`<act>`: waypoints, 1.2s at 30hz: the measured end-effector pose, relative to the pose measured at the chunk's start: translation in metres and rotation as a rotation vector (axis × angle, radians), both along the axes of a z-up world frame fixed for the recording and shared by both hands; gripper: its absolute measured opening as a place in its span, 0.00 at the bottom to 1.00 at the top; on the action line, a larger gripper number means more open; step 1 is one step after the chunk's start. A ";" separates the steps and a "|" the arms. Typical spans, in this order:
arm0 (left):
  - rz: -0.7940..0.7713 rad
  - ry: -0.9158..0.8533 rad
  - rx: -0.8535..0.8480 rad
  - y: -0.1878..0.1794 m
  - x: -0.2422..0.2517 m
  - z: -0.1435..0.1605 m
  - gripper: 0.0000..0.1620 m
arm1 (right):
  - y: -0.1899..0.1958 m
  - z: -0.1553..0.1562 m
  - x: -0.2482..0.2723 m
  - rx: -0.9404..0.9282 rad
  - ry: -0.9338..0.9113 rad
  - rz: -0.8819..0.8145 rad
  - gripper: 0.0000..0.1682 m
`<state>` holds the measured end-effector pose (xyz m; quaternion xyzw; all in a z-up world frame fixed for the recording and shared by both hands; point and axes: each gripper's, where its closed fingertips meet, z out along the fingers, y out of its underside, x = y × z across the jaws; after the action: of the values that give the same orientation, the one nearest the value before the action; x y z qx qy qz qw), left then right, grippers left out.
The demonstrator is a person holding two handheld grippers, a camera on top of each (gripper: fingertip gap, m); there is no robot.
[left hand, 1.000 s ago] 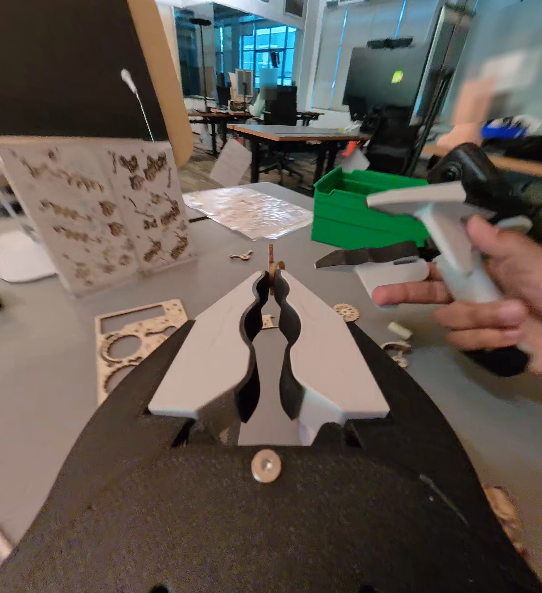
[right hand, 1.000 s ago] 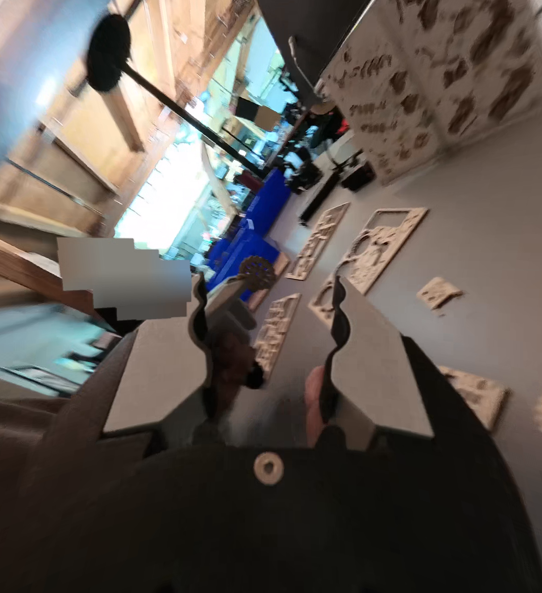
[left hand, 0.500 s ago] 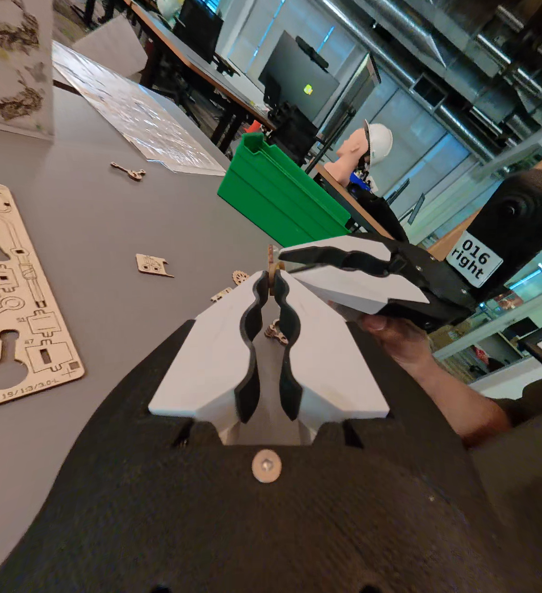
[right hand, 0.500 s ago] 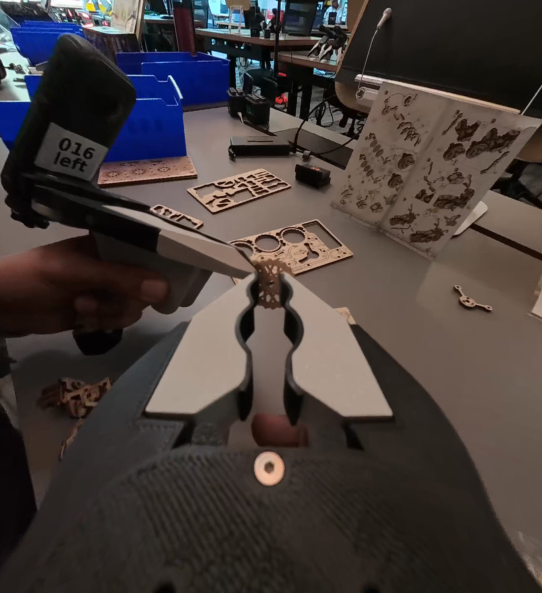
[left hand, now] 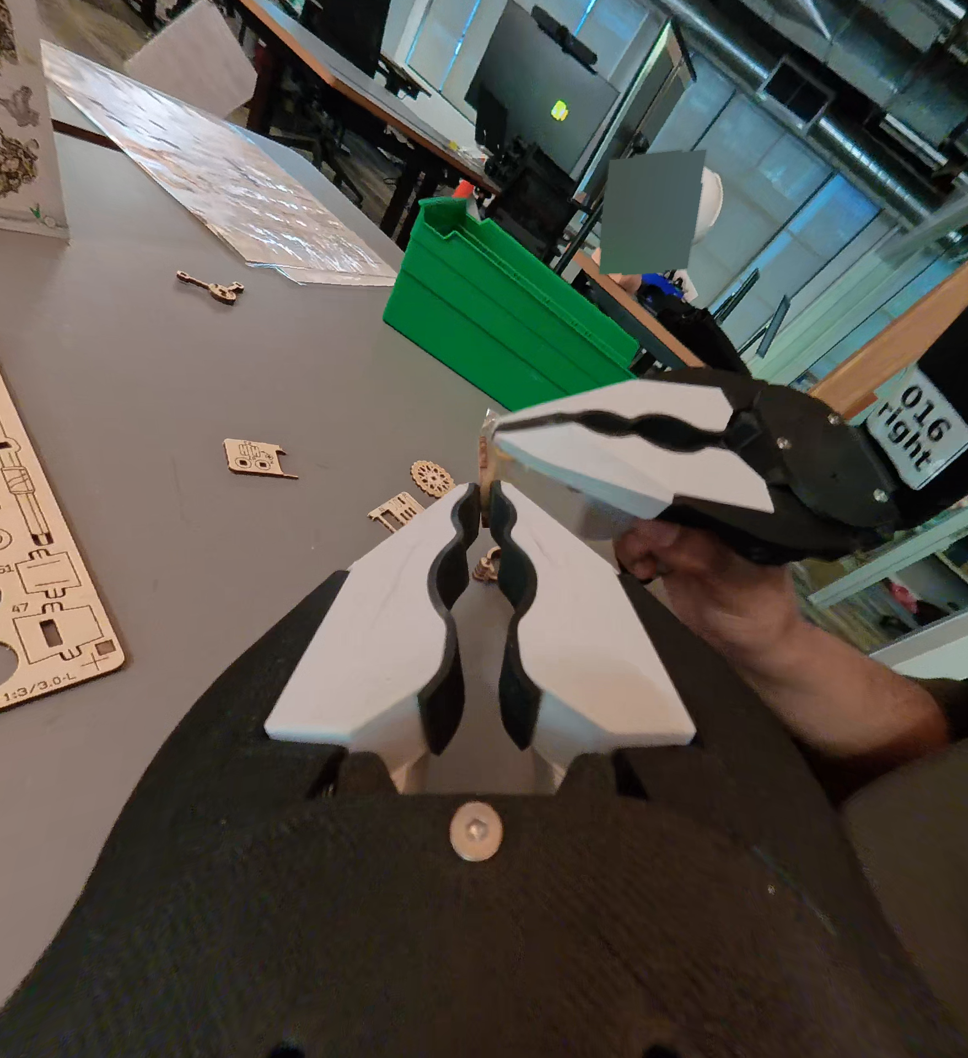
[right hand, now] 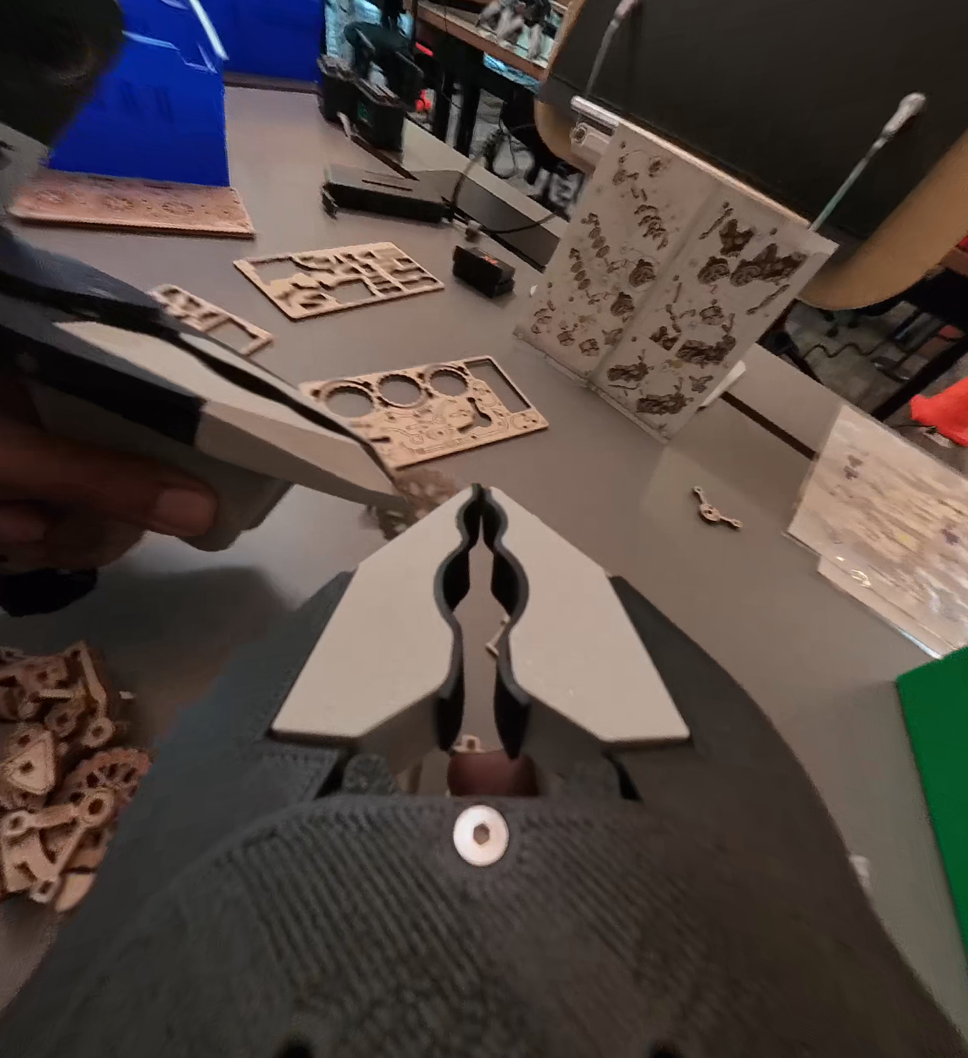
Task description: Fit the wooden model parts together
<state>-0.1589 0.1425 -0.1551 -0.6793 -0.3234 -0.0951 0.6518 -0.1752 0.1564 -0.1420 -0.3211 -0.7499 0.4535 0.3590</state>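
Note:
My left gripper (left hand: 484,497) is shut on a small wooden gear part (left hand: 485,475), held edge-on above the grey table (left hand: 241,372). In the right wrist view the left gripper (right hand: 393,493) comes in from the left with the blurred gear (right hand: 421,497) at its tips. My right gripper (right hand: 477,493) has its jaws closed together, with nothing showing between them, just right of the gear. In the left wrist view the right gripper (left hand: 492,438) comes in from the right, its tips against the top of the gear part.
A green bin (left hand: 499,320) stands at the right. Punched wooden sheets (right hand: 430,412) and an upright instruction booklet (right hand: 670,297) are beyond. A pile of wooden parts (right hand: 40,761) lies at the near left. A key-shaped piece (left hand: 209,286) and a loose gear (left hand: 431,478) lie on the table. Less than 4 cm separates the two grippers' tips.
The right gripper, which pinched the gear half a second ago, now has its tips closed beside it. The gear stays in the left gripper. The right view has swung to the right.

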 end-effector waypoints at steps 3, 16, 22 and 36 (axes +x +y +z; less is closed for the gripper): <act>-0.003 0.055 -0.056 0.000 0.001 -0.004 0.00 | 0.027 0.007 -0.007 0.004 0.024 -0.061 0.00; 0.019 -0.052 0.065 -0.009 -0.013 -0.001 0.00 | -0.025 -0.006 0.011 -0.213 -0.101 0.164 0.11; 0.006 -0.064 0.093 -0.004 -0.007 0.004 0.00 | -0.021 -0.007 0.010 -0.197 -0.090 0.147 0.02; 0.009 0.123 -0.083 0.004 0.004 -0.003 0.00 | 0.001 -0.007 0.005 0.077 -0.018 0.019 0.00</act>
<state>-0.1552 0.1468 -0.1586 -0.7089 -0.2896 -0.0366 0.6420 -0.1698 0.1575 -0.1493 -0.3041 -0.7731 0.4246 0.3600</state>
